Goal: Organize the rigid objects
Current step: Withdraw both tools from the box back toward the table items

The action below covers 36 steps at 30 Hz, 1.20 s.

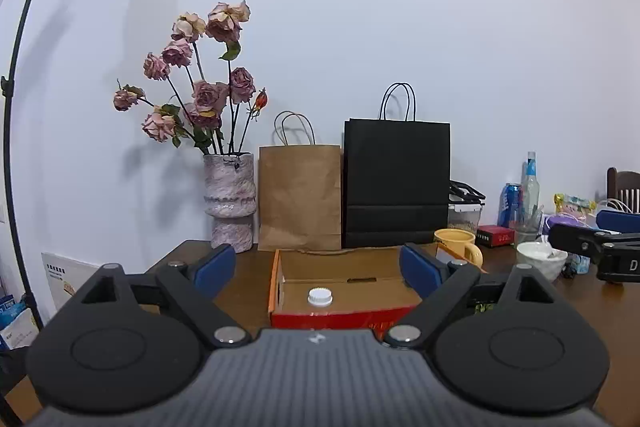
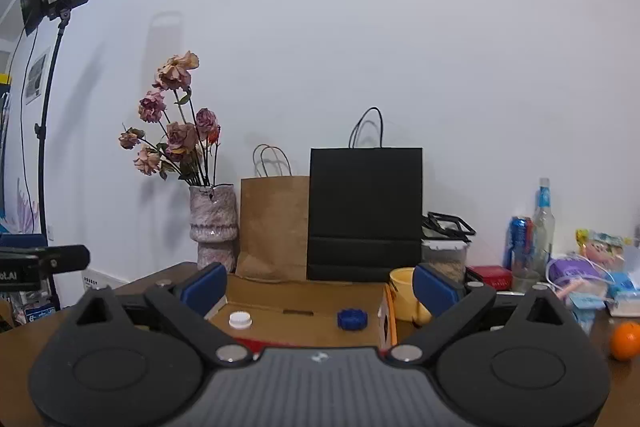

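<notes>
An open cardboard box (image 1: pixel 352 265) with a red front stands on the brown table; it also shows in the right wrist view (image 2: pixel 304 297). A white bottle cap (image 1: pixel 319 296) sticks up inside it, seen too in the right wrist view (image 2: pixel 240 320), where a blue ridged cap (image 2: pixel 352 318) lies to its right. My left gripper (image 1: pixel 318 269) is open and empty, above the box's near side. My right gripper (image 2: pixel 318 285) is open and empty, also over the box. The right gripper's body shows at the left wrist view's right edge (image 1: pixel 592 247).
A vase of dried roses (image 1: pixel 230 203), a brown paper bag (image 1: pixel 300 197) and a black paper bag (image 1: pixel 396 183) stand against the wall behind the box. A yellow mug (image 1: pixel 458 245), white bowl (image 1: pixel 542 259), can, bottle, red box and an orange (image 2: pixel 625 341) crowd the right. A light stand (image 1: pixel 12 131) rises left.
</notes>
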### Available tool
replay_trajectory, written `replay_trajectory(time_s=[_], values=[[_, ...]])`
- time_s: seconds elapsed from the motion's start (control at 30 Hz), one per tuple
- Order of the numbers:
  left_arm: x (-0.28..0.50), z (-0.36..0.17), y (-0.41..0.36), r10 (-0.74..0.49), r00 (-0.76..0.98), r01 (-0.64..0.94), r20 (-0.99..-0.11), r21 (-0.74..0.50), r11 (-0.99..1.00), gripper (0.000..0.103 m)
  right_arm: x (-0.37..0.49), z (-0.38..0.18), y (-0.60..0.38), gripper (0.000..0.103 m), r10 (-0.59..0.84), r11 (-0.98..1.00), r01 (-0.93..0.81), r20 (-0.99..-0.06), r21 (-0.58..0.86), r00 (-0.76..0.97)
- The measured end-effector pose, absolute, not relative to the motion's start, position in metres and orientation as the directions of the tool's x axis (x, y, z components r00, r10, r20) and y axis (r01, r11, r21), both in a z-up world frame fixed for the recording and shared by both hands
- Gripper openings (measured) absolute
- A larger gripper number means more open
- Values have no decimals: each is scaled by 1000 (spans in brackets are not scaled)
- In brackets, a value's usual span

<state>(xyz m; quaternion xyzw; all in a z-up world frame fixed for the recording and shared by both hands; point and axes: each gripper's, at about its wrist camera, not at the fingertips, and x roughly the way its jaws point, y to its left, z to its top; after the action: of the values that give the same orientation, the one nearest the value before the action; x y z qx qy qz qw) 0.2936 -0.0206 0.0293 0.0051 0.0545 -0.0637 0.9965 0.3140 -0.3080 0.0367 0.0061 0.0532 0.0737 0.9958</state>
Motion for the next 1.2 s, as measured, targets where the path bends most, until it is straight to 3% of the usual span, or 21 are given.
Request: replay_trajectory(time_s=[0.43,0.77,1.2], values=[[168,-5,-20,-101,995,102,-27,59,993,97,192,10,-316,103,179,984,-176,-86,39,980],[81,-15,-9,-142,984,143,-105,0,990,101,101,-5,-330,103,172,974,-140,-177,180,969],[93,-23,-26,-169,976,173,-134,17,985,102,112,-13,-313,103,180,982,-160,-221,104,959]])
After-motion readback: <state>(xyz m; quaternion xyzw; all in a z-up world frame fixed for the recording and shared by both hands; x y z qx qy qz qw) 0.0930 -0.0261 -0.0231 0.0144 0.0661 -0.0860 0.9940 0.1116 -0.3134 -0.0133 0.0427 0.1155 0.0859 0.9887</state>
